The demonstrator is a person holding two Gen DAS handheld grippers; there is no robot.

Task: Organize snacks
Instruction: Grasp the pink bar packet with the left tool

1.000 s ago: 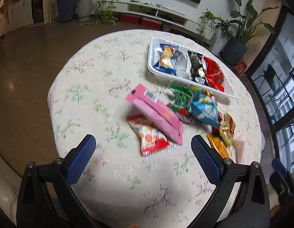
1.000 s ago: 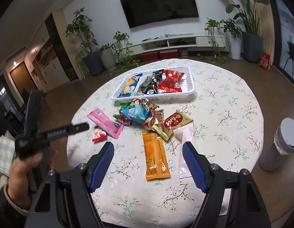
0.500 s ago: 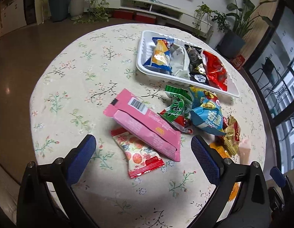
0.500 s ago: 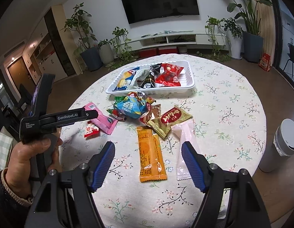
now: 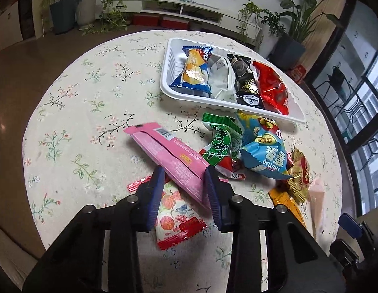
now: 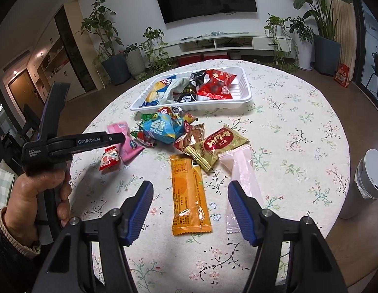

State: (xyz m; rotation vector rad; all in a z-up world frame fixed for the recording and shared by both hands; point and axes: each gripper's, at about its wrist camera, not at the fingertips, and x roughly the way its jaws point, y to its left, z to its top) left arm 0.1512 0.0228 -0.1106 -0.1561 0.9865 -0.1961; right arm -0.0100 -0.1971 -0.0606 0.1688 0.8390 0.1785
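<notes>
On a round floral table (image 5: 74, 122), the left gripper (image 5: 184, 183) has its blue fingers closed around the near end of a long pink pack (image 5: 169, 156). That pack lies slanted across a red-and-white candy pack (image 5: 176, 219), which sits directly under the fingers. Just right of the pink pack is a loose heap: a green pack (image 5: 220, 141), a blue bag (image 5: 264, 151) and gold wrappers. Farther off, a white tray (image 5: 172, 70) holds four packs, with little bare floor showing.

The right gripper (image 6: 190, 210) hangs open above the table, its fingers either side of an orange bar (image 6: 189, 193), touching nothing. A pale pink pack (image 6: 242, 178) lies just right of it.

Likely risks: gripped only at one end, the long pink pack may sag, swing or slip out. Lifting could drag the candy pack along or nudge the green pack. The crowded tray may leave it resting on top and sliding off.
</notes>
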